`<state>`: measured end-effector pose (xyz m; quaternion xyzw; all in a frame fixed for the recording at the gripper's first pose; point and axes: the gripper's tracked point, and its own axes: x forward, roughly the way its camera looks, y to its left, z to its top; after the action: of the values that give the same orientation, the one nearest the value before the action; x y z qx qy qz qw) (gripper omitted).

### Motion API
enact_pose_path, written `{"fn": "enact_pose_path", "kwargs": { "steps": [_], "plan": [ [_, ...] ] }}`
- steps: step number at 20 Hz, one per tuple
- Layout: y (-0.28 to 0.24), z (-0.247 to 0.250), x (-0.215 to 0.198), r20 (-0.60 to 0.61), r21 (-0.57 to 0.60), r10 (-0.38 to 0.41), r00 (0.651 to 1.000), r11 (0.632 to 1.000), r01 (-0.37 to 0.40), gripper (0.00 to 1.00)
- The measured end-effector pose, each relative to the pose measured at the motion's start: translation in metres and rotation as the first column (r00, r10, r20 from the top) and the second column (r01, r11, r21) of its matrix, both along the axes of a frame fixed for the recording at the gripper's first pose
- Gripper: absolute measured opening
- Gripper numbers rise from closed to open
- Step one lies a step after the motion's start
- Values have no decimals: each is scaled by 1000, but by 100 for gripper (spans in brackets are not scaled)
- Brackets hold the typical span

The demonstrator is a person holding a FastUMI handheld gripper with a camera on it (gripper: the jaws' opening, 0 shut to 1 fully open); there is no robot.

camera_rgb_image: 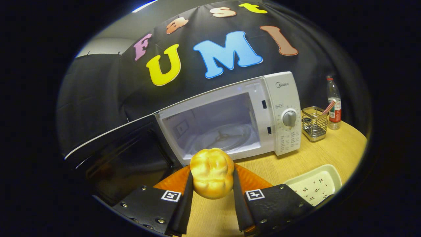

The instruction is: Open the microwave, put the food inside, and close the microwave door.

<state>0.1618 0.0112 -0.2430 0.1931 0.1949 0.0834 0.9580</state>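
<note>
Clamping bread roll [212, 173], hand-held gripper [212, 194] faces open microwave [230, 118].

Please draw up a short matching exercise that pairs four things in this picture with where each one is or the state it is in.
Things:
1. bread roll
2. microwave door
3. wire basket
4. white tray

Places or states:
A. swung open
B. beside the bottle
C. clamped between the fingers of the gripper
D. on the table, in front of the microwave's dial

Pairs: 1-C, 2-A, 3-B, 4-D
</note>
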Motion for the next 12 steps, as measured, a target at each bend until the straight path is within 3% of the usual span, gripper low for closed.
{"fn": "enact_pose_path", "kwargs": {
  "steps": [8,12],
  "plan": [
    [34,-21,83,-73,117,-45,996,992,53,56],
    [37,-38,132,-83,53,-78,994,995,83,57]
  ]
}}
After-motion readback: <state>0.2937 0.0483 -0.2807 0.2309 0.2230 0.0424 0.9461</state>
